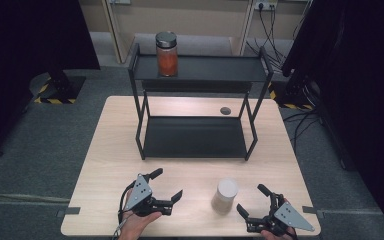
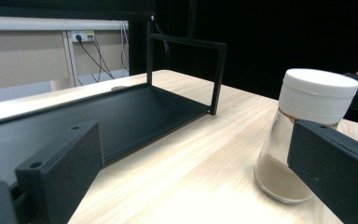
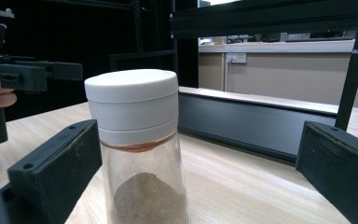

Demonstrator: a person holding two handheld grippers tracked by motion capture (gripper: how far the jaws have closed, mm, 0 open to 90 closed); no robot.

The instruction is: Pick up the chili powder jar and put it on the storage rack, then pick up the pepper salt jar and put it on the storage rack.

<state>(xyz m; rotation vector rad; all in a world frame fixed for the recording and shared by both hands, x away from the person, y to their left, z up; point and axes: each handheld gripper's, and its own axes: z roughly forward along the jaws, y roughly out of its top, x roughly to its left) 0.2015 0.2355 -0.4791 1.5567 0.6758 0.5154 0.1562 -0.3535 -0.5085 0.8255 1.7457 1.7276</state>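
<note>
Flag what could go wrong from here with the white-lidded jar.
The jar stands free near the table's front edge; a sideways knock from either open gripper could tip it or push it off. The right gripper sits close beside it, so closing off-centre might skid the narrow glass. The left gripper also points at it, so both could collide.

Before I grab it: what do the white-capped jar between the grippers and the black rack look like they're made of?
Jar: clear body, glass or hard plastic, since the brown powder shows through it; which one I can't tell. Its cap looks like matte white plastic, with a seam around it. Rack: probably metal, thin square bars and flat shelves in matte black paint.
</note>
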